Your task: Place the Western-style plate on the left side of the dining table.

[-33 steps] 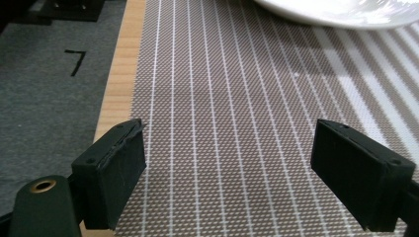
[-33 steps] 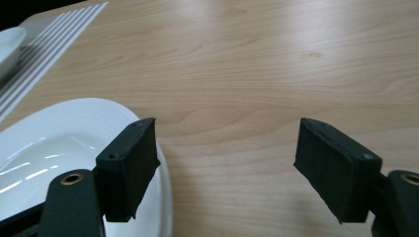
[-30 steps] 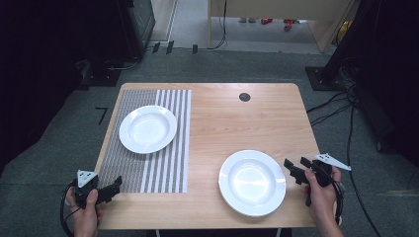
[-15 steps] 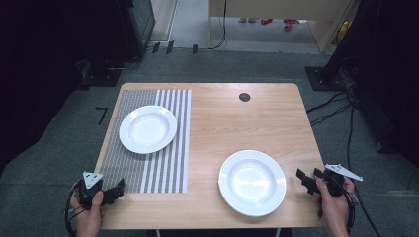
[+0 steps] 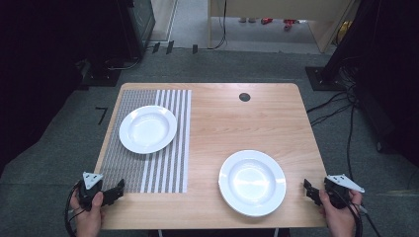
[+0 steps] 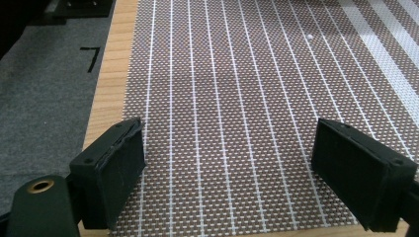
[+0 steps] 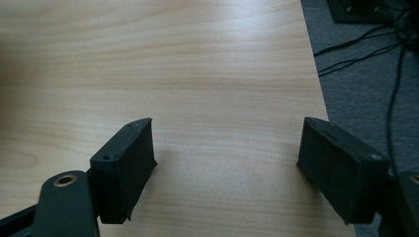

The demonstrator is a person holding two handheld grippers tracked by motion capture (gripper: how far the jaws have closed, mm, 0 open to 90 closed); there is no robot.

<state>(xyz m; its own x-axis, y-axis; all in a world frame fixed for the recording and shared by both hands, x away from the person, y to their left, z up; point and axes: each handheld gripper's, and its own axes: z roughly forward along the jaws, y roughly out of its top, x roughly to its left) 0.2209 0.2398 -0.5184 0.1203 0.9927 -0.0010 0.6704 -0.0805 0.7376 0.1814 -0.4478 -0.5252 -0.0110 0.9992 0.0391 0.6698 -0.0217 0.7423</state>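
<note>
My right tool (image 5: 310,189) sits at the near right corner of the bench (image 5: 232,108), jaws apart with nothing between them — bare wood under it in the right gripper view (image 7: 225,163). The nearer plate (image 5: 252,182) lies just to its left, close to the near edge but not touching the tool; being round, it has no long axis, so I judge any side of the rim would do for a grip, and the right-hand rim faces me most directly. My left tool (image 5: 117,188) is also spread wide and empty, resting over the near left corner of the striped mat (image 5: 163,168); in the left gripper view (image 6: 227,158) the weave runs away between its jaws. The second plate (image 5: 147,129) sits farther back on that mat, well apart from the left tool. So the right hand is the closer one to a plate. Between the two plates there is open wood — plenty of room for sliding or lifting, though the near plate leaves little margin at the bench edge.
</note>
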